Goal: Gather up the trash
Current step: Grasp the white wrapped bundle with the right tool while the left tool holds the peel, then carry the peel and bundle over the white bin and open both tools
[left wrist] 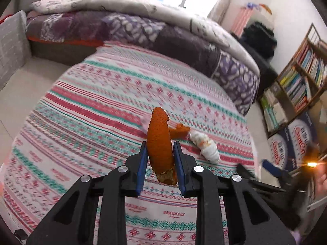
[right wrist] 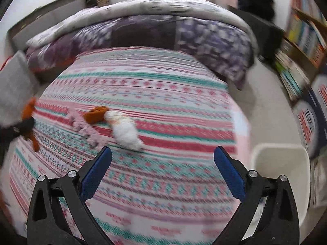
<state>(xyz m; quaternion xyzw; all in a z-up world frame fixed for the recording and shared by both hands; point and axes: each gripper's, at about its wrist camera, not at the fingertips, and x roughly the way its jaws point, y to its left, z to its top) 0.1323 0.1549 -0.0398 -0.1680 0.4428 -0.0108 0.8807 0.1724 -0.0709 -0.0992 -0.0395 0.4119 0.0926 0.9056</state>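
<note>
My left gripper [left wrist: 160,149] is shut on a long strip of orange peel [left wrist: 158,134], lifted above the patterned bed sheet [left wrist: 102,102]. A smaller piece of orange peel [left wrist: 180,130] and a crumpled white tissue [left wrist: 205,145] lie on the sheet just beyond it. In the right wrist view the same small peel [right wrist: 96,115] and tissue [right wrist: 124,130] lie ahead of my right gripper [right wrist: 163,155], which is open and holds nothing. A pale pink strip [right wrist: 83,126] lies beside them. The left gripper [right wrist: 20,126] with its peel [right wrist: 29,108] shows blurred at the left edge.
A white bin [right wrist: 280,163] stands on the floor beside the bed, at my right gripper's right. A purple and grey quilt [left wrist: 143,26] is piled at the far end of the bed. A bookshelf [left wrist: 302,75] and printed boxes [left wrist: 290,143] line the right wall.
</note>
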